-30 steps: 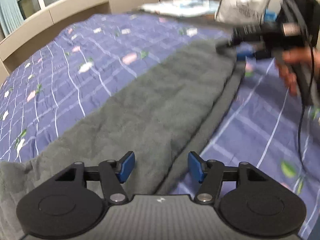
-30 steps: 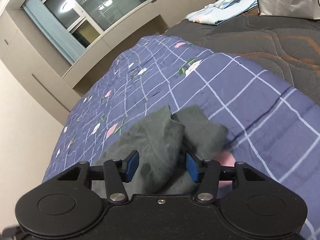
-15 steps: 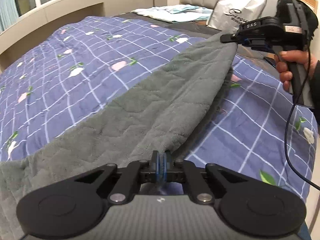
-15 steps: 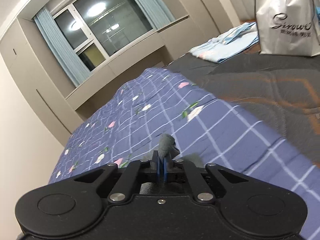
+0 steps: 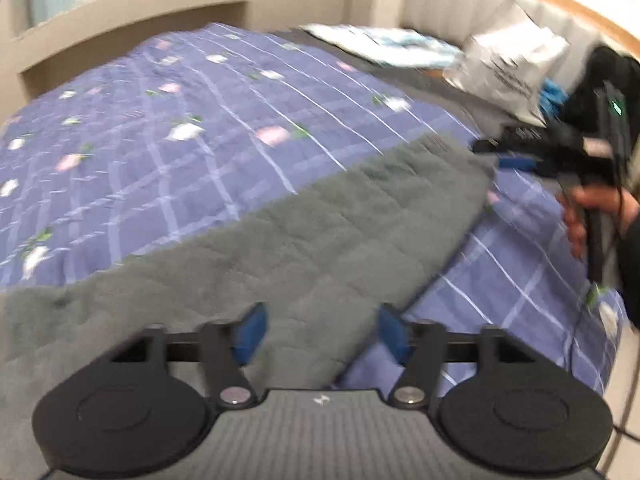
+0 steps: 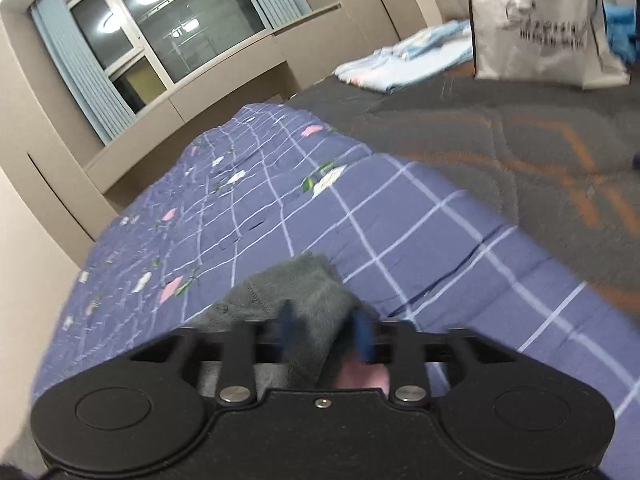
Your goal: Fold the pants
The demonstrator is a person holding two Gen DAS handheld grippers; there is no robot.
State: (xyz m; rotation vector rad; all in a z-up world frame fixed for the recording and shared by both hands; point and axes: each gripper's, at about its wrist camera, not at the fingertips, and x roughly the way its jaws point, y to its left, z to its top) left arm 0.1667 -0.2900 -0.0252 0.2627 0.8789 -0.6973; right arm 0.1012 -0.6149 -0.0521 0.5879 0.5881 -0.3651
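Grey fleece pants (image 5: 304, 240) lie flat on the purple checked floral quilt (image 5: 168, 132), long axis running from the near left to the far right. The left gripper (image 5: 320, 330) hovers wide open over the near part, holding nothing; the right gripper (image 6: 324, 330), part open, straddles the far leg end. The white bag's (image 6: 540, 20) print is too blurred to read.

Pants (image 5: 280, 240) ran off left edge & under gripper body near cam. Far hem motion-blurred. Bag (image 6: 540, 28) text smeared, unreadable; top cropped. Right gripper (image 6: 324, 326) pads blurred; grip on cloth unclear.
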